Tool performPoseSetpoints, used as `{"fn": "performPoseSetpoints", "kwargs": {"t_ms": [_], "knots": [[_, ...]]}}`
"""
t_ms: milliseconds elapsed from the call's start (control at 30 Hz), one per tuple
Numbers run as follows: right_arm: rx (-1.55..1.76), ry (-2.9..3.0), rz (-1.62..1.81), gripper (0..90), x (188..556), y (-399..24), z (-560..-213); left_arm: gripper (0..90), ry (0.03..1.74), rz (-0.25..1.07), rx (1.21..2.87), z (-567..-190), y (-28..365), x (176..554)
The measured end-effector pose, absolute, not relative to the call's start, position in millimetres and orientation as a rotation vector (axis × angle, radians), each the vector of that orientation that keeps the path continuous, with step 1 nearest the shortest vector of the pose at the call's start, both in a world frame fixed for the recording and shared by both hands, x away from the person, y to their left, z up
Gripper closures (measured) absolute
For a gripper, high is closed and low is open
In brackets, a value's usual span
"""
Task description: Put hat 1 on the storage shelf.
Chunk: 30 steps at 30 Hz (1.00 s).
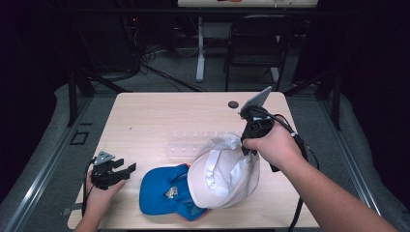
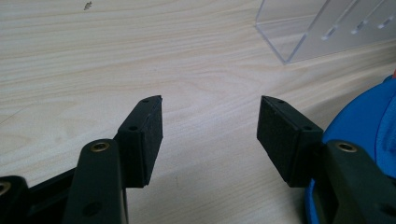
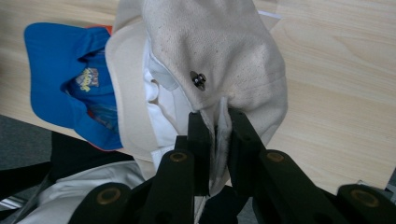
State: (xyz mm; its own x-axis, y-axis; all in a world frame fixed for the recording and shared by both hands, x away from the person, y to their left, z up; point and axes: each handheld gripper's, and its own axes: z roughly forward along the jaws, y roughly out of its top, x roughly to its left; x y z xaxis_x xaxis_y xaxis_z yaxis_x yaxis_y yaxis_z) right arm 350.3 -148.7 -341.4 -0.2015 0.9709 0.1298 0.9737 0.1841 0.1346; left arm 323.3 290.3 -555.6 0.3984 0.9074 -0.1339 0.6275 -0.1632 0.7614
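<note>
White cap [image 3: 210, 51] hangs pinched in right gripper [image 3: 218, 140] jaws; left gripper [image 2: 210, 135] jaws gape empty.

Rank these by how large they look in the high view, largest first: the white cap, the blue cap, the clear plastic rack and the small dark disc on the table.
1. white cap
2. blue cap, partly hidden under the white one
3. clear plastic rack, partly covered, so unsure against the blue cap
4. small dark disc
</note>
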Motion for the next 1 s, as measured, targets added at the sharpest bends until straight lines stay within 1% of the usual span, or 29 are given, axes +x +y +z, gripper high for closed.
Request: {"fn": "performPoseSetpoints", "kwargs": {"t_ms": [467, 900, 1000], "knots": [[-1.913, -2.243, -0.498, 81.4, 346.6, -159.4, -330.4, 41.0, 1.32, 0.457, 1.885, -555.4, 290.7, 323.2], [-1.84, -2.014, -0.674, 81.5, 344.4, -174.0, -333.1, 41.0, 1.32, 0.452, 1.881, -556.2, 290.5, 323.4], [-1.81, -1.974, -0.719, 81.6, 343.4, -176.4, -327.7, 41.0, 1.32, 0.452, 1.88, -556.2, 290.4, 323.3]]}}
